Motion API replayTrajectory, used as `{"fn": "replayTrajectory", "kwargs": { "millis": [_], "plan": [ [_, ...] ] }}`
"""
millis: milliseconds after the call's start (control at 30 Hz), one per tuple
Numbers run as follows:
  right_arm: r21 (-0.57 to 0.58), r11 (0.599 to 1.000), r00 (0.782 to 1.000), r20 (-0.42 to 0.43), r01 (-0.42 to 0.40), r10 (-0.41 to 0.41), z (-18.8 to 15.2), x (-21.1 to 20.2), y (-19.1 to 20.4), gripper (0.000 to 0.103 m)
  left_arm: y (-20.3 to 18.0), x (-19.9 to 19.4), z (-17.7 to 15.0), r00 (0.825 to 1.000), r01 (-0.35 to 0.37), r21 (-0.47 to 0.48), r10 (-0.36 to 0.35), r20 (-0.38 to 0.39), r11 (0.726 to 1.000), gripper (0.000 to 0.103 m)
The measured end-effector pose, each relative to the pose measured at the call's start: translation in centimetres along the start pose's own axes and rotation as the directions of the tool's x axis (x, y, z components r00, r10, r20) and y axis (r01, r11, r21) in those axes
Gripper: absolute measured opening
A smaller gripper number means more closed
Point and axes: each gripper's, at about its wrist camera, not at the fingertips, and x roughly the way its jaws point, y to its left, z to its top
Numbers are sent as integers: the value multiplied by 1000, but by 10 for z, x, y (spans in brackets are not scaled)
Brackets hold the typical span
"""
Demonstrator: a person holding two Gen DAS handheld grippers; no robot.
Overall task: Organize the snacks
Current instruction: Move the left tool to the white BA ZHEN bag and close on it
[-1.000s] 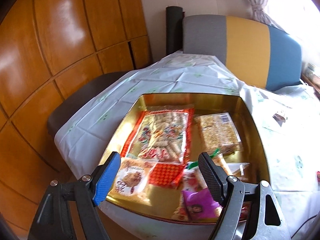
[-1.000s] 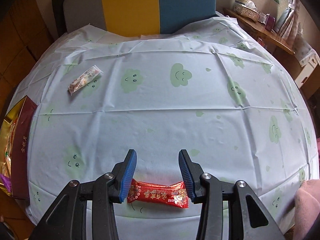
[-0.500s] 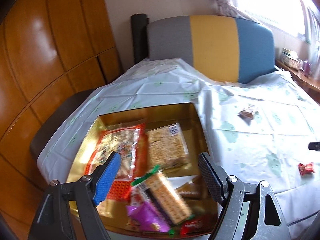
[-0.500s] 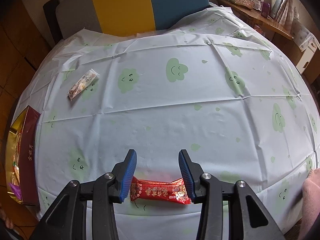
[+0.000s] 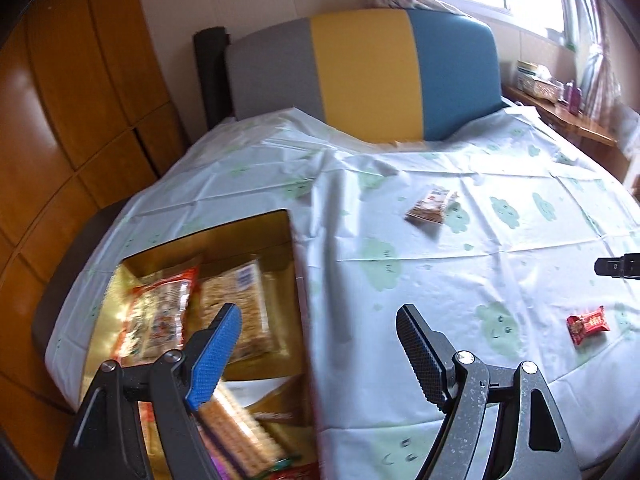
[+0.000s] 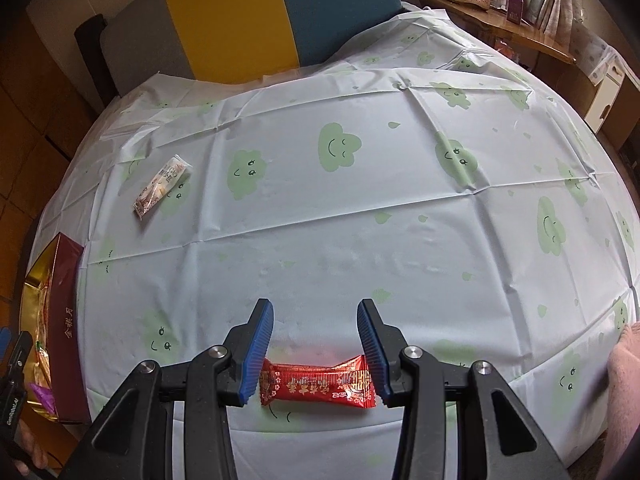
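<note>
Holds the left gripper (image 5: 320,312) above the right wall of the gold box (image 5: 208,236), fingers spread wide with nothing between them. Shows the box at the left edge of the bench (image 6: 360,240), on the cloud-print cloth, packed with snack bags: a red-edged bag and a pale cracker bag at the back, a long biscuit pack and a purple wrapper nearer the camera.

Hangs the right gripper (image 6: 316,306) steeply downward over the near edge of the bench, fingers part-way apart, one on each side of the red candy packet (image 6: 316,386). Pinches nothing: from the left wrist view, finds the packet lying flat on the cloth, free of any grip, with a dark tip of the right gripper just beyond it.

Leaves a pale long snack packet (image 6: 162,184) alone on the cloth, well apart from the red one and nearer the box. Backs the far side of the bench with a grey, yellow and blue chair (image 5: 360,76).
</note>
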Motion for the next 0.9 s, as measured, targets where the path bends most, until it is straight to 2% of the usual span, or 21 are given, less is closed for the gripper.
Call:
{"fn": "replayTrajectory", "kwargs": {
  "millis": [267, 567, 900],
  "plan": [
    [10, 1000, 1000, 16, -9, 9, 2, -3, 0, 44, -30, 23, 14, 998, 47, 55, -45, -40, 997, 80],
    [18, 1000, 999, 30, -23, 23, 3, -6, -1, 44, -54, 46, 29, 996, 62, 95, -56, -68, 993, 80],
    [18, 999, 999, 28, -44, 44, 2, -8, 0, 44, -74, 83, 57, 985, 128, 70, -119, -124, 989, 80]
  ]
}}
